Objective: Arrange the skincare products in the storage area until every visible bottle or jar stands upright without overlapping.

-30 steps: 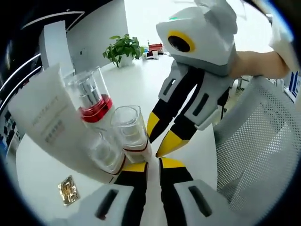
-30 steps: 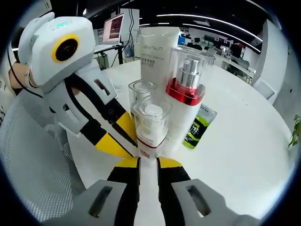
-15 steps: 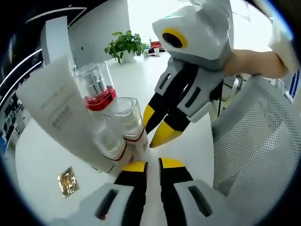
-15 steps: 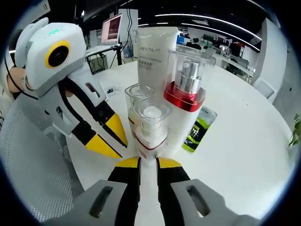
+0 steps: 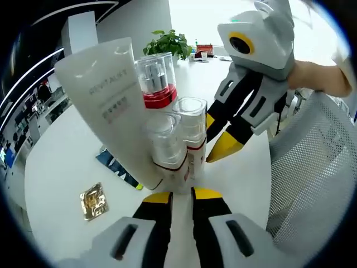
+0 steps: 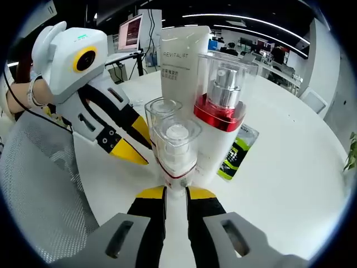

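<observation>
Skincare cluster on round white table (image 6: 290, 167), all upright & touching: two small clear-capped bottles (image 6: 176, 146), red-collared pump bottle (image 6: 221, 111), white tube (image 6: 181, 53) behind. In right gripper view the cluster stands just ahead of right gripper (image 6: 176, 193), jaws narrow, holding nothing. Left gripper (image 5: 181, 195) likewise: jaws near-closed, empty, cluster just ahead. Green sachet (image 6: 237, 152) lies beside the pump bottle; gold sachet (image 5: 93, 200) left of the left jaws.
</observation>
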The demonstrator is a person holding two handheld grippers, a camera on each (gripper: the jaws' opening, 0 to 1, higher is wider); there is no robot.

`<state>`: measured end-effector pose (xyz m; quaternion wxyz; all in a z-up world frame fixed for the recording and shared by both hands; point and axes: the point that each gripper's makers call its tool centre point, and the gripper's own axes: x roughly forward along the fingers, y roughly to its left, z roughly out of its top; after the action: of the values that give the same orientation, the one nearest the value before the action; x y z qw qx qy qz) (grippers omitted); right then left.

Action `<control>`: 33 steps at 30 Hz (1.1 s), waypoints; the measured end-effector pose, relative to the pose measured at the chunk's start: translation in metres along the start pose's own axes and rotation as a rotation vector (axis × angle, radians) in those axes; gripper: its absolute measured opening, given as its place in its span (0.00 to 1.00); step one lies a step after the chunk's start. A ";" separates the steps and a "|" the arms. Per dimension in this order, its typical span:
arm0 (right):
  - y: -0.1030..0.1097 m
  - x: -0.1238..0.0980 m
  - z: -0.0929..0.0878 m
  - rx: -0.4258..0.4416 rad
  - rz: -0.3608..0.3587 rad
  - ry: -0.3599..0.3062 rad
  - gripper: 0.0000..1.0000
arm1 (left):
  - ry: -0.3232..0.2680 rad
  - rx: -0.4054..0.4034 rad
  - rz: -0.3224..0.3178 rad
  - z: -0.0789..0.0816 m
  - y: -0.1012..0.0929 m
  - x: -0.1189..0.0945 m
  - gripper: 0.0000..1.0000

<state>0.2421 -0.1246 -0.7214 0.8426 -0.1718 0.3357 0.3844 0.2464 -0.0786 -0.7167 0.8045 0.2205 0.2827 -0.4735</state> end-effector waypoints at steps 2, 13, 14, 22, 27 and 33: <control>0.000 0.000 0.000 0.002 -0.002 -0.001 0.14 | -0.006 0.006 0.000 0.001 0.001 0.002 0.09; 0.003 0.008 -0.001 0.010 0.009 0.013 0.15 | -0.006 0.013 -0.001 0.002 0.002 0.004 0.10; 0.003 0.008 -0.001 0.011 0.009 0.012 0.16 | -0.005 0.014 -0.001 0.002 0.003 0.004 0.10; -0.003 0.008 -0.001 0.028 -0.008 0.006 0.16 | -0.006 0.016 -0.010 0.003 0.001 0.005 0.09; -0.005 0.008 0.001 0.045 -0.009 -0.003 0.16 | -0.007 0.015 -0.012 0.003 0.002 0.006 0.09; -0.006 0.009 0.001 0.047 -0.011 -0.004 0.16 | -0.007 0.020 -0.016 0.003 0.001 0.007 0.10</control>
<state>0.2519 -0.1234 -0.7270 0.8493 -0.1531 0.3420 0.3719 0.2506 -0.0844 -0.7190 0.7994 0.2248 0.2770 -0.4834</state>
